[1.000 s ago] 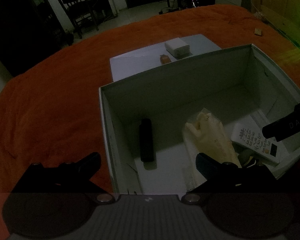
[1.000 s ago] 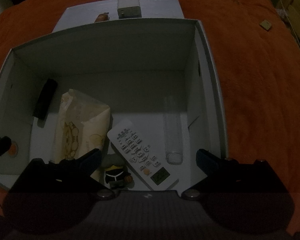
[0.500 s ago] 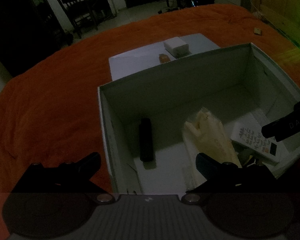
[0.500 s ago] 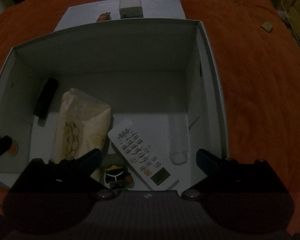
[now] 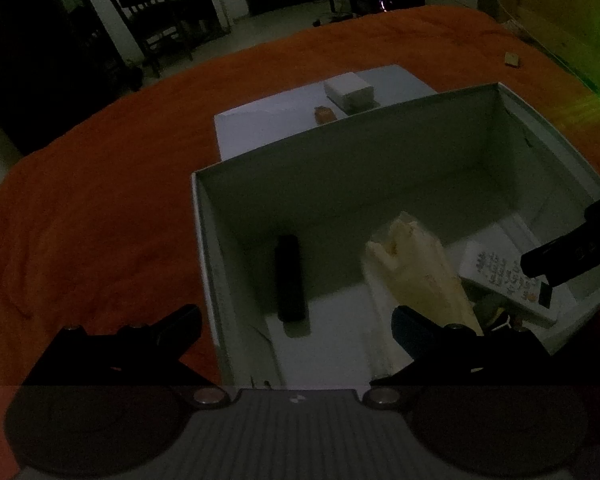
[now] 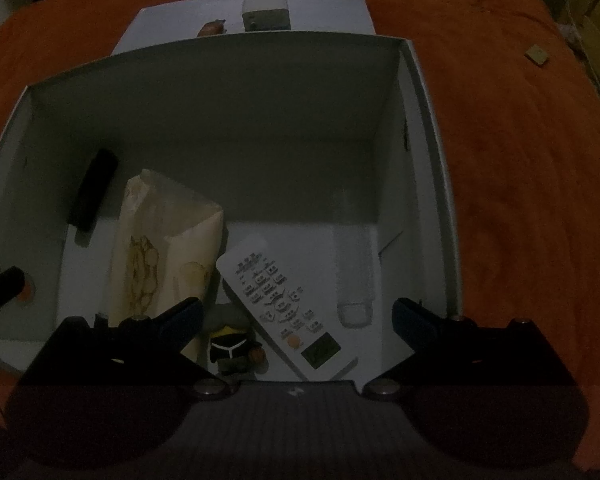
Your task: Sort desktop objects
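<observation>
Both grippers' jaws still wide apart, empty, unmoved above the box (image 6: 428,128); contents unchanged.

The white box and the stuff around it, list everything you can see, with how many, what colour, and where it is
box: 1, white, open, on the orange cloth
black bar-shaped object: 1, black, inside box, far left
snack bag: 1, pale yellow, inside box, left of the remote
remote control: 1, white, inside box, middle
clear tube: 1, transparent, inside box, right
small figure: 1, dark with yellow, inside box, near edge
flat lid: 1, white, behind box
small box: 1, white, on the lid
small brown item: 1, on the lid
small tan piece: 1, on cloth, far right
cloth: 1, orange
chair: 1, dark, background
left gripper: 1, black, open
right gripper: 1, black, open
</observation>
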{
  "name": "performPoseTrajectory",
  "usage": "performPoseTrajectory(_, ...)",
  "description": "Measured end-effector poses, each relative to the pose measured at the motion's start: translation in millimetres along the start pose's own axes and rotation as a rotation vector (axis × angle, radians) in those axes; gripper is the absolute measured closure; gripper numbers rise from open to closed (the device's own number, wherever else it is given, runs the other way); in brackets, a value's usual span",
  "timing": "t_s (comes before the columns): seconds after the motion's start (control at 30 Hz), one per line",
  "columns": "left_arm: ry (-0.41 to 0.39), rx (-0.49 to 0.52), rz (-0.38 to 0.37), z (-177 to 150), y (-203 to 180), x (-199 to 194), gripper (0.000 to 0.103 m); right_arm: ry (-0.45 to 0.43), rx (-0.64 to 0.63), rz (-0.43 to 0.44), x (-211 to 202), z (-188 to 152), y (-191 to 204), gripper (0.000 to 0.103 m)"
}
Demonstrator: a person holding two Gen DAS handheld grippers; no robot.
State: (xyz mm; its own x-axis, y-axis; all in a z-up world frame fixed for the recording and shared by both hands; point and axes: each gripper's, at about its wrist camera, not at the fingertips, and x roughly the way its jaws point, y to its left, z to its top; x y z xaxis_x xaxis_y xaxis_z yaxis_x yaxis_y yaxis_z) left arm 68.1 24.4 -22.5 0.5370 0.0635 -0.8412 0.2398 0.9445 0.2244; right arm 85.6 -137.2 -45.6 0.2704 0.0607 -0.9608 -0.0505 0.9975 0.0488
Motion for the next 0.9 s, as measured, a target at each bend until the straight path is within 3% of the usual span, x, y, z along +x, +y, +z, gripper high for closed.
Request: performPoseTrajectory(0.9,0.002,0.0,-0.008,-0.5,0.2,0.2,0.0,0.007,-0.009,0.003,0.7,0.0,0.3,0.0)
